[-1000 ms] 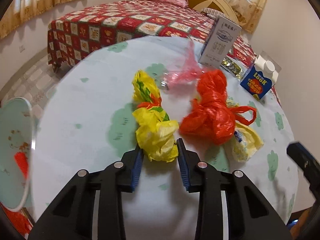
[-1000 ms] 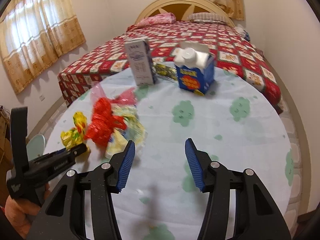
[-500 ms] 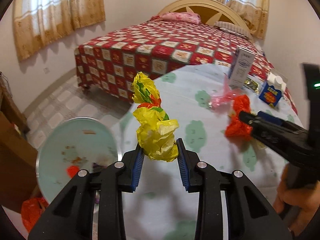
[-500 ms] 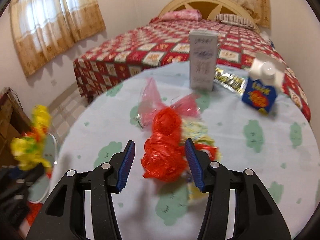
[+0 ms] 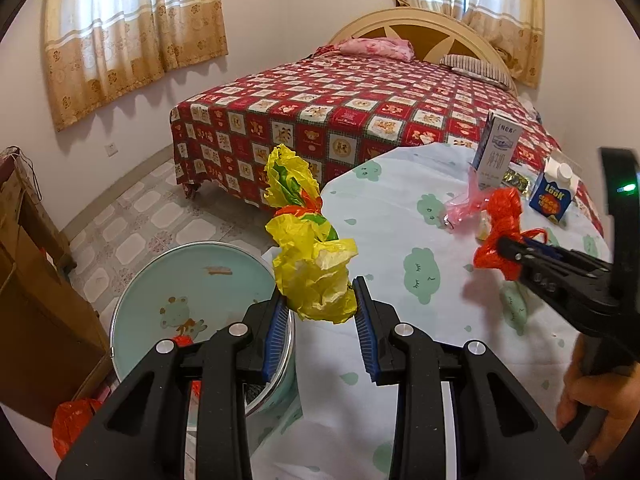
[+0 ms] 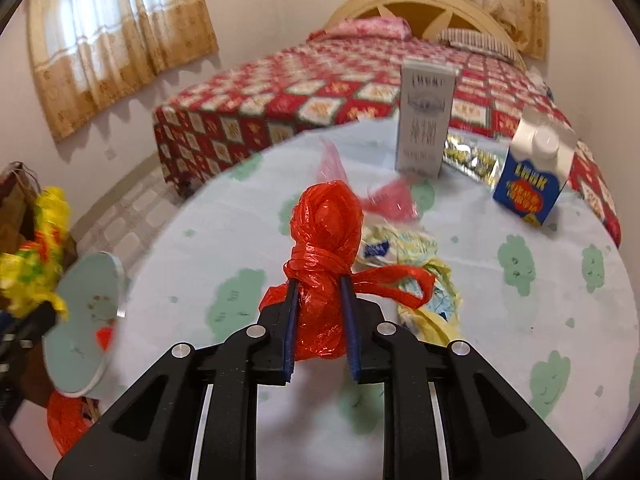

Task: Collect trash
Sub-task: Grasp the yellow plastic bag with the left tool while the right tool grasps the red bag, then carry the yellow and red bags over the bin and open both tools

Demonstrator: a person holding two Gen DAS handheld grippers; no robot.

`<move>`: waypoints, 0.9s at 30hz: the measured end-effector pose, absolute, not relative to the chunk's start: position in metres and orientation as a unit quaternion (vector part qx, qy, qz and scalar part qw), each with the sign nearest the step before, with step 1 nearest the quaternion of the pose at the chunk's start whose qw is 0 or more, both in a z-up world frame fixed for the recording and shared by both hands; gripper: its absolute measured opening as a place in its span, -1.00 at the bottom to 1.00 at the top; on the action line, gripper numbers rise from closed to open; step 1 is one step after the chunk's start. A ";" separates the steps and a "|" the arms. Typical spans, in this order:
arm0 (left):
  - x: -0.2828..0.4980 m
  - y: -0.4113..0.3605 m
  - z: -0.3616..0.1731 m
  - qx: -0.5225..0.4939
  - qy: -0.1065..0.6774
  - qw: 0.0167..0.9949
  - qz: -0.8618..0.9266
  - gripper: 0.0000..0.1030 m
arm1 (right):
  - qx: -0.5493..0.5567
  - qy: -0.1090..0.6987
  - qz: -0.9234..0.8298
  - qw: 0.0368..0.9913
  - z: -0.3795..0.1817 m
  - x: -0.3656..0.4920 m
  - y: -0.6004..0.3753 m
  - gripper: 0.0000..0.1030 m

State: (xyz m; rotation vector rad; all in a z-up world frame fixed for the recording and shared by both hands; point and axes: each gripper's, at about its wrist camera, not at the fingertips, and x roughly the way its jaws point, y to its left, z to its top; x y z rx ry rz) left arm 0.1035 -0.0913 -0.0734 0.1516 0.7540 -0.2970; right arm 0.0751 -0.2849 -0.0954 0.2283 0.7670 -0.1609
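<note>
A round table (image 6: 500,320) in a pale cloth printed with green clouds carries two cartons. Beside it stands a round pale-green bin (image 5: 188,292). The left gripper (image 5: 320,304) clamps a crumpled yellow plastic bag (image 5: 312,264) above the bin's rim. The right gripper (image 6: 320,300), jaws just closing, pinches a knotted red plastic bag (image 6: 324,240) over the table.

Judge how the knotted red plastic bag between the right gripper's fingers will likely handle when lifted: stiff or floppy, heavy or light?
Probably floppy: the knotted red plastic bag is crinkled thin film, and its loose loop droops sideways. Likely light, since the right gripper, jaws just closed, pinches it flat. It may slip, because the film looks glossy.
</note>
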 end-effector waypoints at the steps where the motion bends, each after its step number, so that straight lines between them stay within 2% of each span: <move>1: 0.100 -0.089 -0.072 0.075 0.364 0.917 -0.144 -0.38 | 0.111 0.369 -0.075 0.920 -0.091 0.072 -0.283 -0.60; 12: 0.075 -0.050 -0.059 0.061 0.355 0.924 -0.125 -0.38 | 0.100 0.336 -0.031 0.936 -0.057 0.034 -0.229 -0.60; 27: 0.060 0.025 -0.058 0.033 0.353 0.932 -0.080 -0.38 | 0.072 0.328 0.022 0.942 -0.044 0.017 -0.153 -0.60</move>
